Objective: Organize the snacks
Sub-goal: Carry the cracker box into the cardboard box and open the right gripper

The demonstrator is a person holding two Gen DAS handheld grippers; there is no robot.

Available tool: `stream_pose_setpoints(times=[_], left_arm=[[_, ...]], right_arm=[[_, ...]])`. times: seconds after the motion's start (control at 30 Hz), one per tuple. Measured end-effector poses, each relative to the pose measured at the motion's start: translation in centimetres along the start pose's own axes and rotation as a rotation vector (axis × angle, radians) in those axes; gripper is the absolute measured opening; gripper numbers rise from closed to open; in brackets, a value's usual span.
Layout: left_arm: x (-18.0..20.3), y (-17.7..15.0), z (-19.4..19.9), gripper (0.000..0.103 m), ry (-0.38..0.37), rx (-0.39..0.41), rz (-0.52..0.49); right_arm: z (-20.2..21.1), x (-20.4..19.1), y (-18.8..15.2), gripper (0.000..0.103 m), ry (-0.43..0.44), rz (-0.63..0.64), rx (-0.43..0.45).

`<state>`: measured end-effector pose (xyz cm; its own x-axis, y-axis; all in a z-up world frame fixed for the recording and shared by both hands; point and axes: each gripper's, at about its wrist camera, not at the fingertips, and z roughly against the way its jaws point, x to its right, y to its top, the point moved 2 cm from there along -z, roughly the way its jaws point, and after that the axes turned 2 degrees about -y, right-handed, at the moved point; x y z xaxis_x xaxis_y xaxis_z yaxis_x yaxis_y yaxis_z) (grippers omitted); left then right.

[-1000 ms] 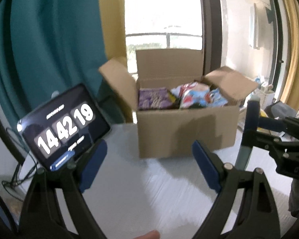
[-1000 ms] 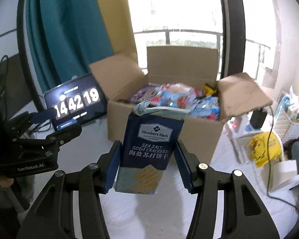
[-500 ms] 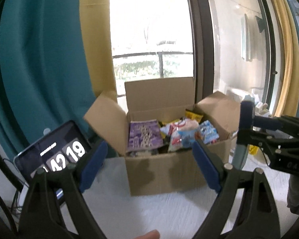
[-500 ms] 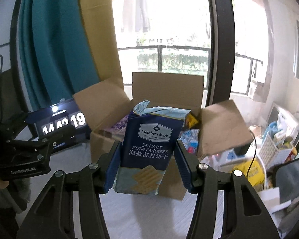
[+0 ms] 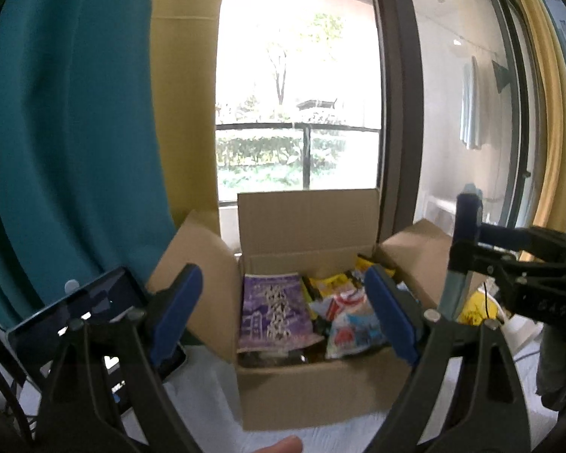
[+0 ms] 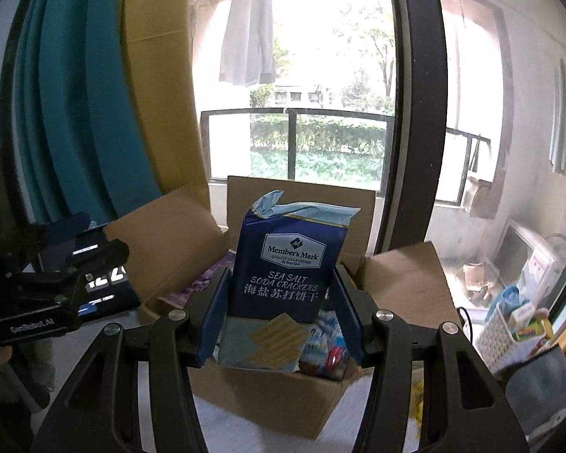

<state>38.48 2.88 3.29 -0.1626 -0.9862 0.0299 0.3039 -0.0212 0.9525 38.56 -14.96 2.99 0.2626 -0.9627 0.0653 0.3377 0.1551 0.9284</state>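
Right gripper [image 6: 279, 317] fingers clamp the cracker pack [image 6: 283, 287] upright, above the near edge of the open cardboard box [image 5: 313, 392]. Left gripper [image 5: 283, 313] fingers gape, empty. Best carried level over a free gap among the snacks [image 5: 343, 317] before release.

Each claw is a black plastic frame with 2 angled arms ending in blue pads. On the left claw [image 5: 283, 317] the blue pads [image 5: 175, 313] are long flat slabs, and a silver screw [image 5: 431, 315] sits at each arm joint. The right claw [image 6: 279, 311] has the same black arms, blue pads [image 6: 213, 313] and round silver screws [image 6: 384, 315]. White lettering marks the left claw's black housing, seen beside the right claw.
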Motion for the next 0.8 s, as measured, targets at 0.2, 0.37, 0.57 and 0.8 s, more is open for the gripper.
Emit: stream_pose_setpoints(times=[0.2, 0.37, 0.57, 0.8], left_arm=[[-1.3, 1.5, -2.3, 0.089, 0.002, 0.034, 0.039], [-2.4, 1.6, -4.7, 0.089, 0.044, 0.066, 0.044], [-4.4, 0.7, -6.8, 0.089, 0.094, 0.03, 0.058], [-5.7, -0.3, -8.7, 0.089, 0.086, -0.04, 0.099]], right_arm=[[-2.7, 0.8, 1.7, 0.056, -0.006, -0.003, 0.005], [-5.9, 0.9, 2.2, 0.056, 0.005, 0.005, -0.01], [-11.4, 0.2, 2.2, 0.056, 0.018, 0.012, -0.058], [-17.5, -0.5, 0.3, 0.062, -0.03, 0.004, -0.162]])
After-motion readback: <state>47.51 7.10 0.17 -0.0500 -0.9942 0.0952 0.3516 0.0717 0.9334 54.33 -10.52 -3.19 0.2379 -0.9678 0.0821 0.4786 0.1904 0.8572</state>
